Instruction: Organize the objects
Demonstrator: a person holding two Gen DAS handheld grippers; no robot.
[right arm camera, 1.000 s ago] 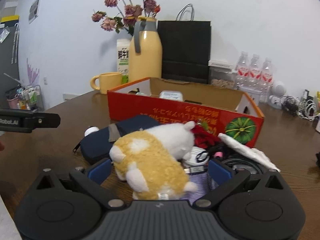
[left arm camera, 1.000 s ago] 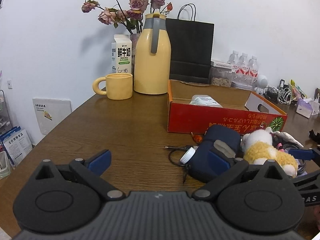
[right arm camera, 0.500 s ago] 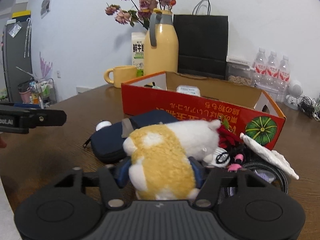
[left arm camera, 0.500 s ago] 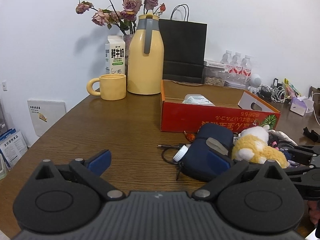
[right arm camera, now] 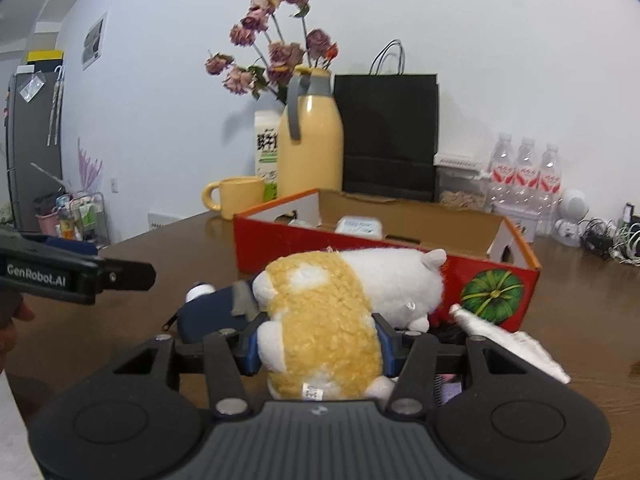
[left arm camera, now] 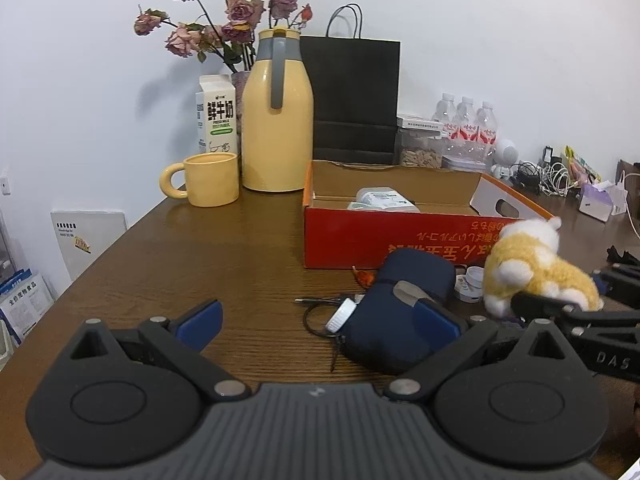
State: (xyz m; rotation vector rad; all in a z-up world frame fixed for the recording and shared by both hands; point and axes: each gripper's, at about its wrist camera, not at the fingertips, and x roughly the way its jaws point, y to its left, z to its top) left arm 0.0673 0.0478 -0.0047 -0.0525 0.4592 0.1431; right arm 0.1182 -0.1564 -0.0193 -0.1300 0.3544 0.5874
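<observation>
Thus we gripped the plush toy [right arm camera: 320, 312] for boxing.
Right gripper [right arm camera: 316, 350] clamped its middle; left gripper [left arm camera: 316, 322] hung apart, idle.

Plain white wall [left arm camera: 480, 40], dark wooden table [left arm camera: 200, 264], possibly a grey fridge [right arm camera: 34, 148] at far left

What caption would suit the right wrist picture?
Right gripper shut on a yellow-and-white plush toy, red cardboard box just behind.

Even indoor light; fisheye-bent, dark corners
</observation>
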